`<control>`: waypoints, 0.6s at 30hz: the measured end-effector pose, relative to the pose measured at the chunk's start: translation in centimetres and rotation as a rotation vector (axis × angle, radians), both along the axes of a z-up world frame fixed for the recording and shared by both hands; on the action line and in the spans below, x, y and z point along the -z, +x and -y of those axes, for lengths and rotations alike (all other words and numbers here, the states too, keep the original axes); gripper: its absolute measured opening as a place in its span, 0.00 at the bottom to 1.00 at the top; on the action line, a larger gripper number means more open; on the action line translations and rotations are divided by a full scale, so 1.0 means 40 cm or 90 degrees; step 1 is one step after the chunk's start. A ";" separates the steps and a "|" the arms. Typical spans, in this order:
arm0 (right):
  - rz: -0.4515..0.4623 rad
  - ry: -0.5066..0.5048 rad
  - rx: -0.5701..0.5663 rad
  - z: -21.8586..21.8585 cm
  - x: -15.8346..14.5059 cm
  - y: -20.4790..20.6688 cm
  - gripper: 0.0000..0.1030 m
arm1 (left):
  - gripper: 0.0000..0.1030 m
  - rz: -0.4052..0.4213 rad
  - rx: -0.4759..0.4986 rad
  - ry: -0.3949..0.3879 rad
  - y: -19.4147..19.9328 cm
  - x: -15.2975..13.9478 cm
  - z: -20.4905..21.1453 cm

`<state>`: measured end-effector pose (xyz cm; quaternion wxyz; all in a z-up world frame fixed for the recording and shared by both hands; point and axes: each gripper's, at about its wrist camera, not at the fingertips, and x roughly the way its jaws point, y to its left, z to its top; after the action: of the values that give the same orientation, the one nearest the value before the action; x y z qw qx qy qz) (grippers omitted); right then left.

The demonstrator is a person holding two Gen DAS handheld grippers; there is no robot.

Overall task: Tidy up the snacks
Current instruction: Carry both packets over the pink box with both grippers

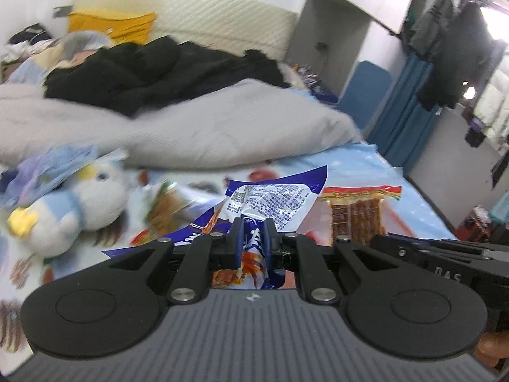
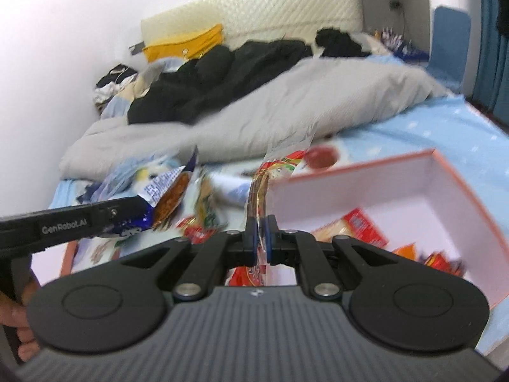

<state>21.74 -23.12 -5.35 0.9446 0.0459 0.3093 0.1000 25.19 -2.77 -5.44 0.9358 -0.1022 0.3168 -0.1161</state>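
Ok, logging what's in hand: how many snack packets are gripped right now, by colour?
Blue-and-white packet, in left fingers: 1
Clear red-topped packet, in right fingers: 1
Total: 2

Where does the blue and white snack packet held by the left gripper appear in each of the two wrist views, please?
Left wrist view: the blue and white snack packet sits bottom centre, clamped in the left gripper.
Right wrist view: it shows at centre left, held up at that gripper's tip.
Shared landmark: the grey duvet.
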 end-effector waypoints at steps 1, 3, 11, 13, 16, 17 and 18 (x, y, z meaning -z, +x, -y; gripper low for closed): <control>0.003 -0.002 0.004 0.012 -0.007 0.004 0.08 | 0.15 0.004 0.008 -0.001 0.007 -0.011 0.021; 0.011 -0.010 0.015 0.046 -0.025 0.012 0.08 | 0.15 0.014 0.025 -0.001 0.022 -0.031 0.064; 0.015 -0.038 0.067 0.192 -0.036 0.037 0.08 | 0.14 0.002 0.096 0.001 0.082 -0.043 0.247; -0.001 -0.039 0.075 0.231 -0.022 0.048 0.08 | 0.14 -0.021 0.106 -0.010 0.100 -0.024 0.288; -0.036 -0.031 0.092 0.286 0.016 0.061 0.08 | 0.14 -0.050 0.119 0.004 0.127 0.016 0.351; -0.047 -0.029 0.095 0.300 0.029 0.062 0.08 | 0.14 -0.062 0.120 0.003 0.135 0.031 0.367; -0.063 -0.027 0.099 0.318 0.050 0.067 0.08 | 0.14 -0.074 0.122 0.006 0.142 0.045 0.386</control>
<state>24.40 -35.83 -7.35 0.9339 0.0551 0.3529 0.0172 30.86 -18.20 -7.26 0.9009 -0.0736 0.3796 -0.1972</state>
